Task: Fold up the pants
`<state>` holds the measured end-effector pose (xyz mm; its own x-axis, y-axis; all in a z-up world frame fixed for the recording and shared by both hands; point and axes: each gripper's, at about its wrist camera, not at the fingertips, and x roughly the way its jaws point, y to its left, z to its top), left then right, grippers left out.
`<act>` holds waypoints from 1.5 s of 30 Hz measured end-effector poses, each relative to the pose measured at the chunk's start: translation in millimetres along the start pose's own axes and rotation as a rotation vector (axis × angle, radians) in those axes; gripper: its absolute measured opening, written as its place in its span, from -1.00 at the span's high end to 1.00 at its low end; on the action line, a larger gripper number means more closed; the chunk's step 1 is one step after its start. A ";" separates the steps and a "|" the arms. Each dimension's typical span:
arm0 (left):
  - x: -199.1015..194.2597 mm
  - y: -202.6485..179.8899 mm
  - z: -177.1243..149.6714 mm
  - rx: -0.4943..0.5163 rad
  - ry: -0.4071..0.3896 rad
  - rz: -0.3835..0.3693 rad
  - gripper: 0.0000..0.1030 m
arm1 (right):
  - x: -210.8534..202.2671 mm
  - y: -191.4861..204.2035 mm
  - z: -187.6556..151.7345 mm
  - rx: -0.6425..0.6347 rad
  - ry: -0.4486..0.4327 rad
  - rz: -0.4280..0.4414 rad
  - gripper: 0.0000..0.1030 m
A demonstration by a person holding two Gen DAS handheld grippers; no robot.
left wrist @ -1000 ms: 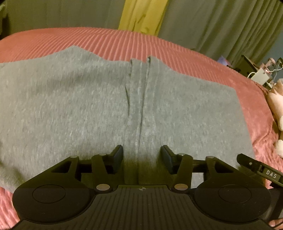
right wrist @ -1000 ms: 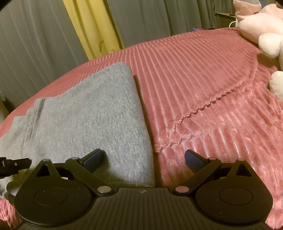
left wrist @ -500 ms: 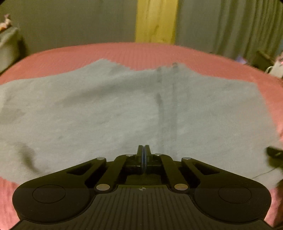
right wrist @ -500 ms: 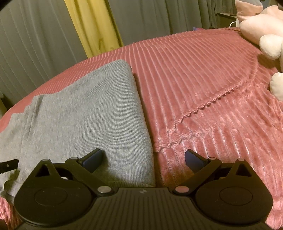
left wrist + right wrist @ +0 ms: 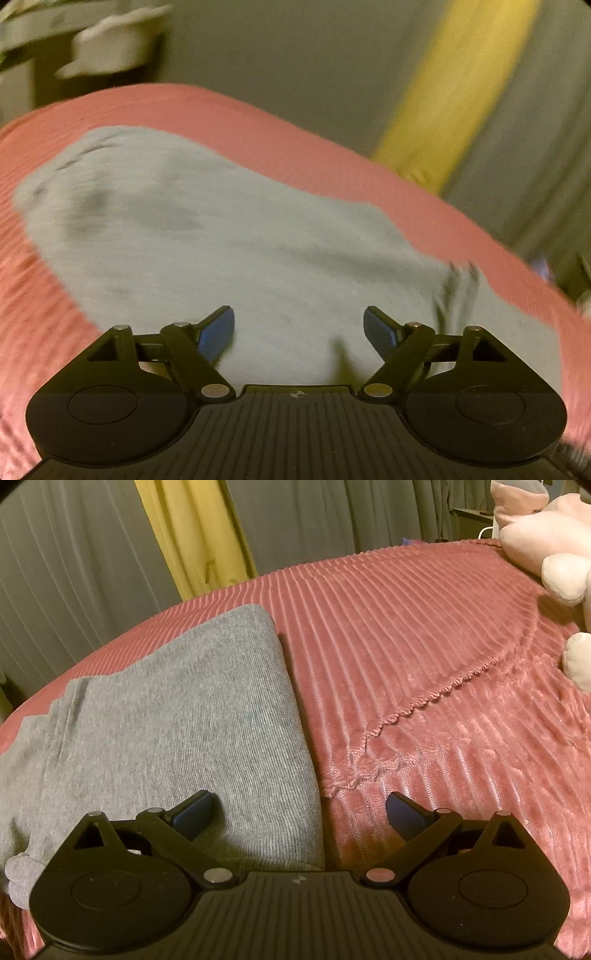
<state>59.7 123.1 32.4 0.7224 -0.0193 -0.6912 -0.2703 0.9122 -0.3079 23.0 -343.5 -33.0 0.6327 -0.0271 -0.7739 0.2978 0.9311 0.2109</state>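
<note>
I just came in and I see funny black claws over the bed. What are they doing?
A person is folding grey pants on a pink bedspread, with a gripper in each hand. The left gripper has just been opening its jaws and has nothing between them; it is over the pants, and its picture is blurry. The right gripper is open above the pants' folded edge, holding nothing. A pink plush toy sits at the bed's corner.

No words, labels, brand names or numbers can be read in either view. The left wrist view is smeared by motion blur, and the right wrist view, though sharp, carries no writing.
</note>
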 end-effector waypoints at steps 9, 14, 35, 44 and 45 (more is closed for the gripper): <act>-12.4 138.3 30.4 -0.528 -0.110 -0.075 -0.36 | 0.4 0.7 -0.8 0.010 -0.008 -0.005 -0.92; -15.5 158.8 26.3 -0.654 -0.093 -0.109 -0.04 | 0.7 2.0 -1.3 0.014 -0.012 -0.011 -0.92; 23.8 206.3 25.9 -0.795 -0.106 -0.203 -0.42 | 2.5 3.3 -1.0 0.015 -0.014 -0.017 -0.92; 41.4 225.2 27.6 -0.798 -0.107 -0.195 0.15 | 2.5 3.1 -0.9 0.017 -0.017 -0.018 -0.92; 40.0 225.5 26.7 -0.790 -0.121 -0.208 0.21 | 2.7 3.3 -1.0 0.017 -0.018 -0.020 -0.92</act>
<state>44.7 338.9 -47.2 0.8583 -0.0708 -0.5082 -0.4589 0.3370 -0.8221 25.0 -340.2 -35.0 0.6393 -0.0519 -0.7672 0.3222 0.9240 0.2060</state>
